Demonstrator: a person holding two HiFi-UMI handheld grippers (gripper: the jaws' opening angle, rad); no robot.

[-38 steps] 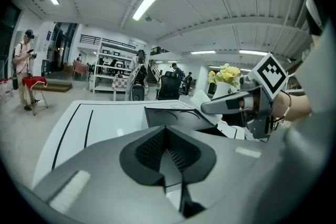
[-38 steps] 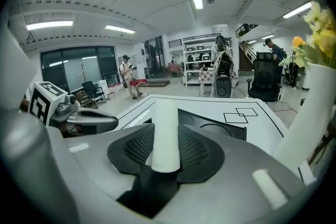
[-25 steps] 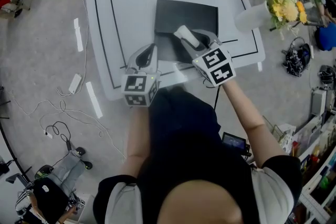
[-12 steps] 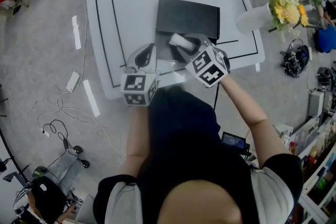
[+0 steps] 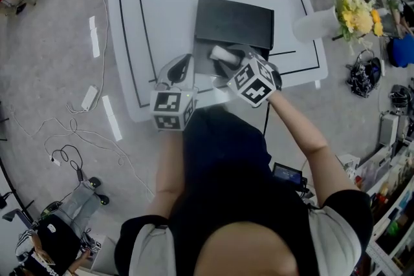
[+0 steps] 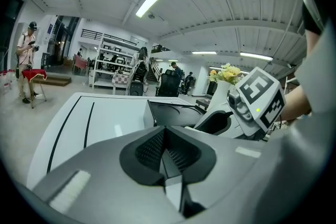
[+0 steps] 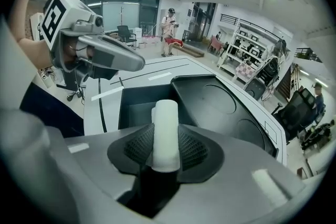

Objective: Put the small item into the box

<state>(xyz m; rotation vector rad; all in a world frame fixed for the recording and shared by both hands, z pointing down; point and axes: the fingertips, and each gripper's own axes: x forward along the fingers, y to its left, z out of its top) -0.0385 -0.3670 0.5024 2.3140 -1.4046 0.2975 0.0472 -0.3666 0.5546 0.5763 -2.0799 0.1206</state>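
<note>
A white cylinder (image 7: 166, 131), the small item, stands between the ribbed pads of my right gripper (image 7: 167, 150), which is shut on it. In the head view that gripper (image 5: 225, 58) holds the cylinder (image 5: 220, 52) over the near, open tray of the black box (image 5: 206, 68). The box's lid (image 5: 234, 22) lies flat behind the tray. The right gripper view shows the empty tray (image 7: 135, 105) just beyond the cylinder. My left gripper (image 5: 180, 69) rests at the table's front edge, left of the box, its jaws (image 6: 166, 153) shut with nothing between them.
The white table (image 5: 155, 16) carries black outline marks. A vase of yellow flowers (image 5: 349, 10) stands at its right edge. Cables and tape strips (image 5: 97, 42) lie on the floor to the left. People stand far off in the hall.
My right gripper has moved left and turned, carrying the cylinder from the box's right front side to over the open tray. The left gripper has stayed put.
</note>
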